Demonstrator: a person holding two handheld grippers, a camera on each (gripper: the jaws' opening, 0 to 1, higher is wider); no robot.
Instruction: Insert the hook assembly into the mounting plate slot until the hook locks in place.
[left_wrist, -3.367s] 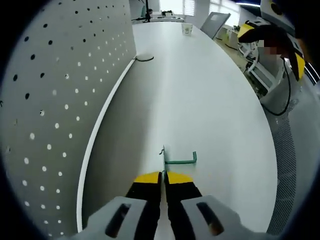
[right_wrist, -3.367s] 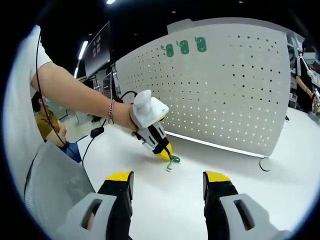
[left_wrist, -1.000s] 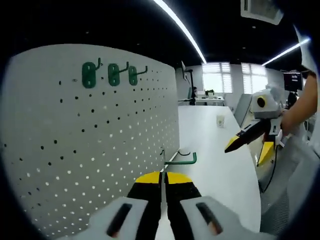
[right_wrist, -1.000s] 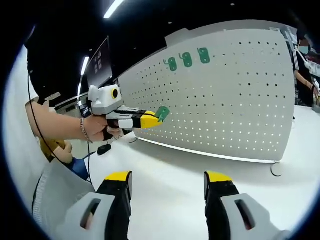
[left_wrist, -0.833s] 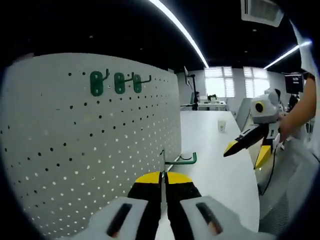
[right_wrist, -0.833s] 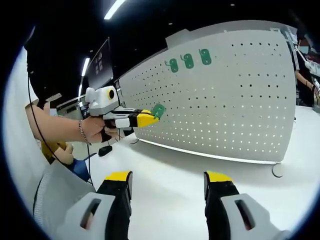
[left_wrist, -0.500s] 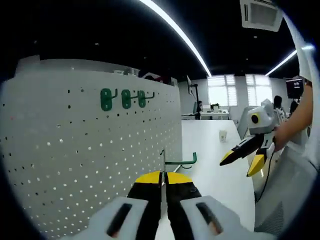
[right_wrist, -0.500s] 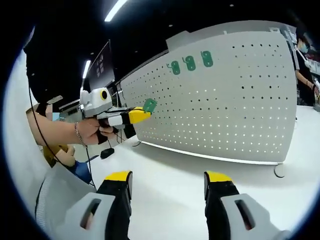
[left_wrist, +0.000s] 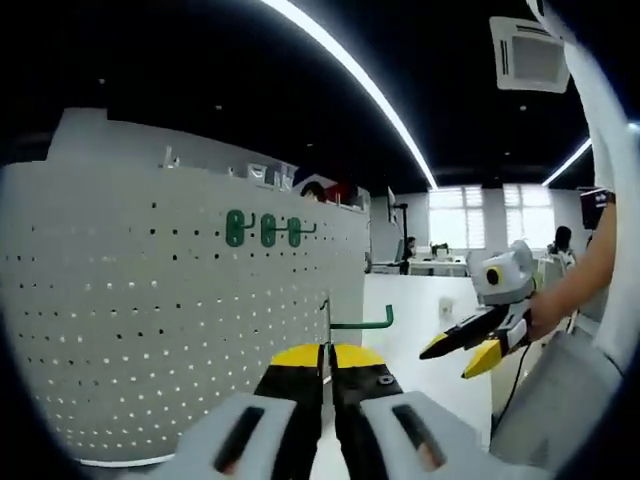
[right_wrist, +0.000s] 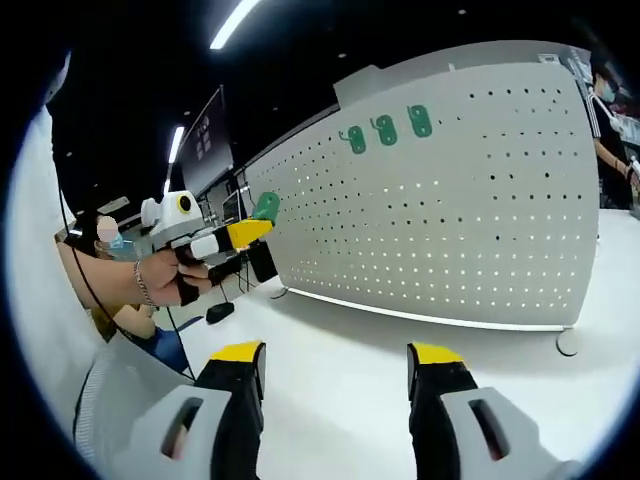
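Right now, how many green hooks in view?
4. Three hang in a row near the top of the pegboard: hooks. The fourth hook is clamped in the left gripper jaws.

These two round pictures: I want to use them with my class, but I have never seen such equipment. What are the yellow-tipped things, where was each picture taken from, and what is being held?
No robot is involved: a person holds a hand tool with two jaws, a gripper, in each hand. A fisheye camera rides on each tool and looks along its jaws, hence the round pictures.

In the left gripper view, the left gripper has its yellow-tipped jaws shut on a green hook, lifted in the air. The right gripper shows at the right of that view, held in a hand.

In the right gripper view, the right gripper's own jaws stand apart at the bottom, holding nothing. Further off you see the left gripper carrying the hook toward a white pegboard that stands on a white table. Three green hooks already hang near the board's top.
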